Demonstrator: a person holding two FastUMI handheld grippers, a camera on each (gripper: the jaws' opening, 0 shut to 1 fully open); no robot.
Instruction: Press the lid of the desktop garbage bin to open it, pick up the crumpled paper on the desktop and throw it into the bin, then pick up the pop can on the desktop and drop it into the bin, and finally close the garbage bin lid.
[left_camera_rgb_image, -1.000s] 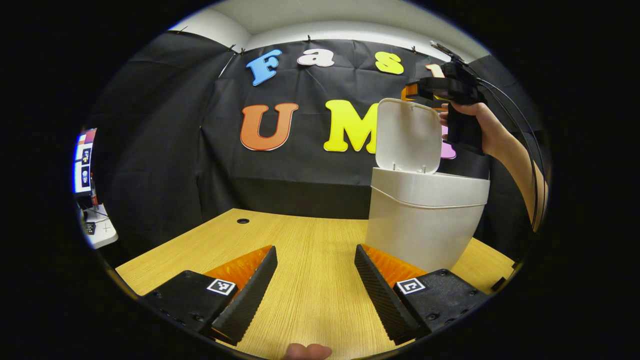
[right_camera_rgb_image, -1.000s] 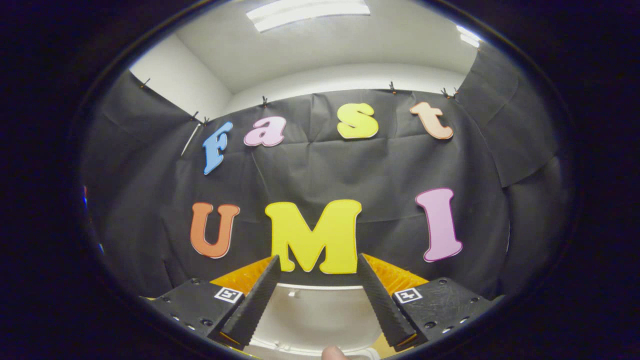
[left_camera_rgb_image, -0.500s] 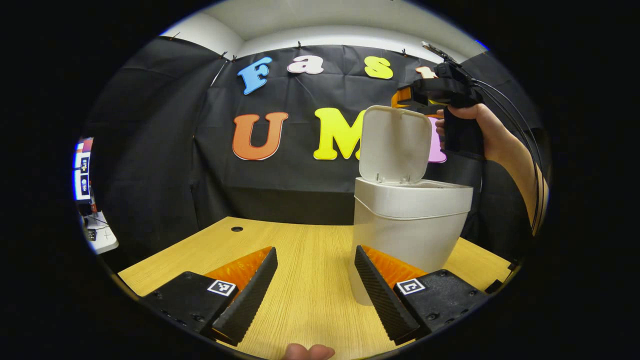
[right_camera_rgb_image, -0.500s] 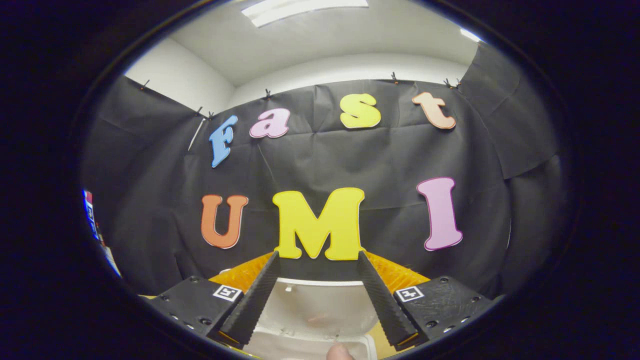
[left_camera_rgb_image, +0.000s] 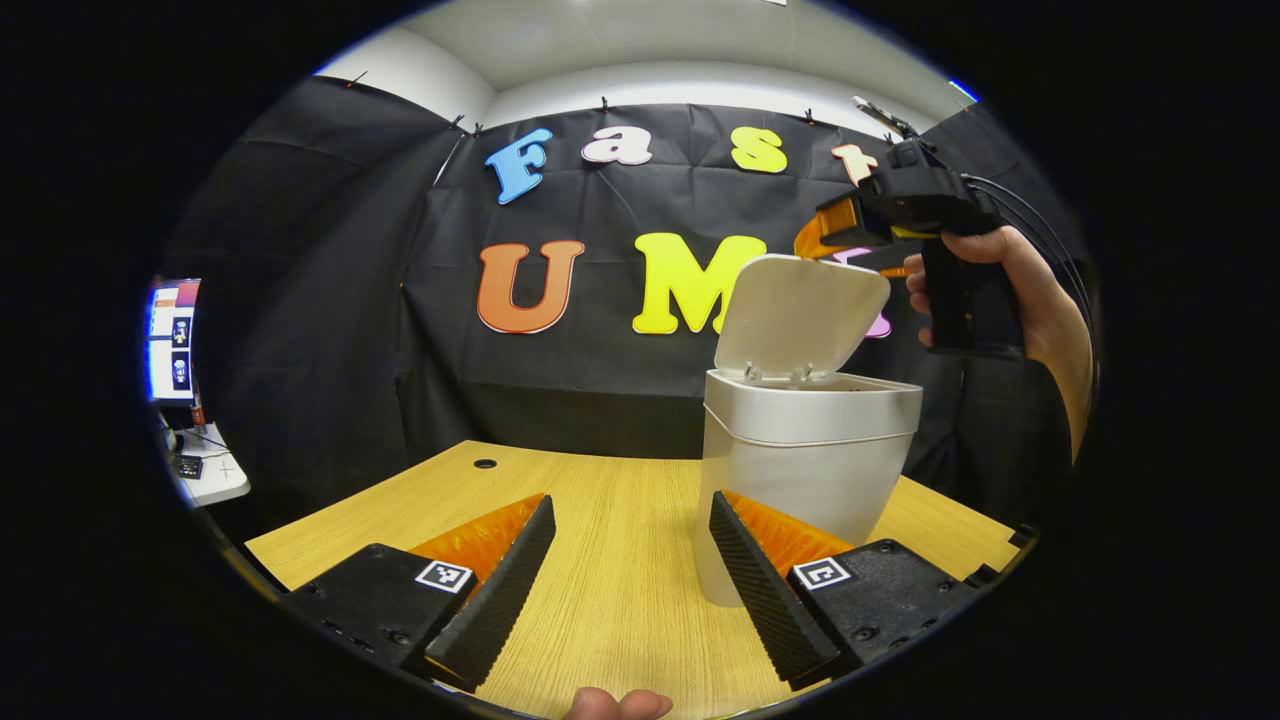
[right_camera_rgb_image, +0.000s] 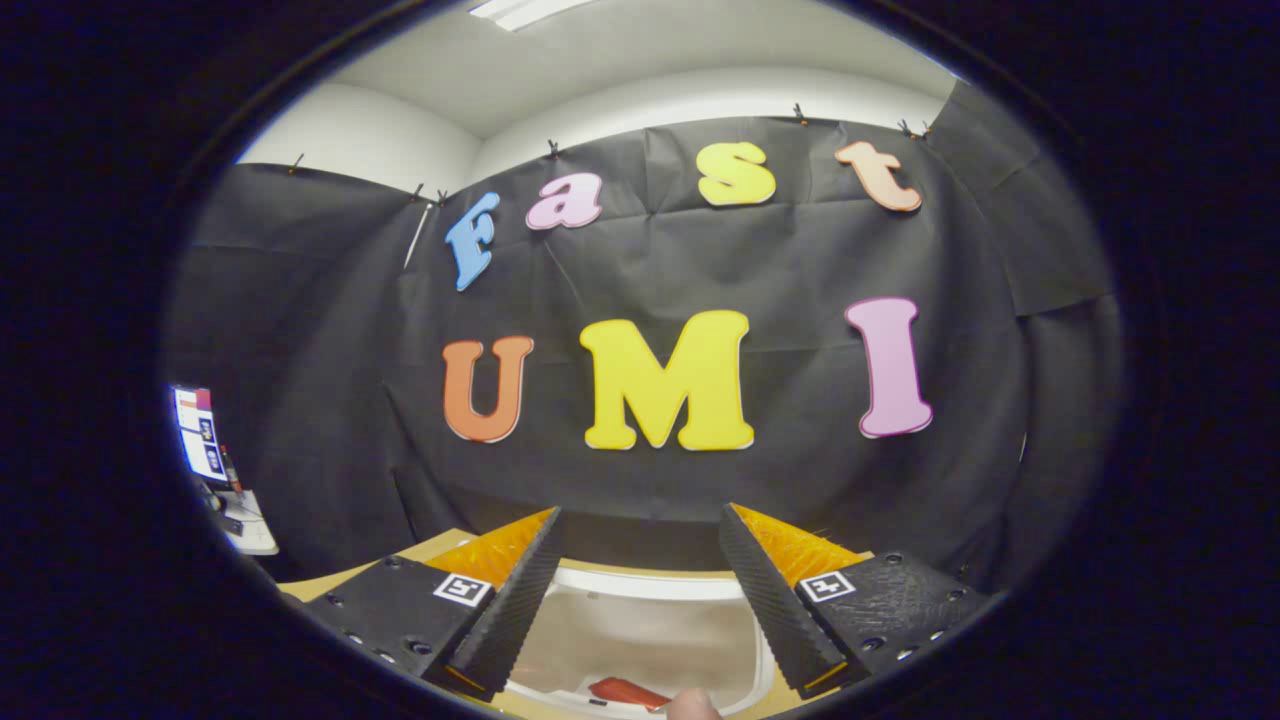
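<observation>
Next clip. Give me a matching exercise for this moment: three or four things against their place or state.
Things:
1. lid
2. bin
3. left gripper
4. right gripper

States:
A. open, low over the table
B. standing on the table
C. held above the lid
D. tilted, half open

Pairs: 1-D, 2-B, 3-A, 4-C

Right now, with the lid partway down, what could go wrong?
The right gripper sits above the tilted lid with open jaws, so the fingers could straddle the lid's edge rather than press it flat. A hard push might tip or slide the garbage bin, since the left gripper isn't bracing it.
</observation>
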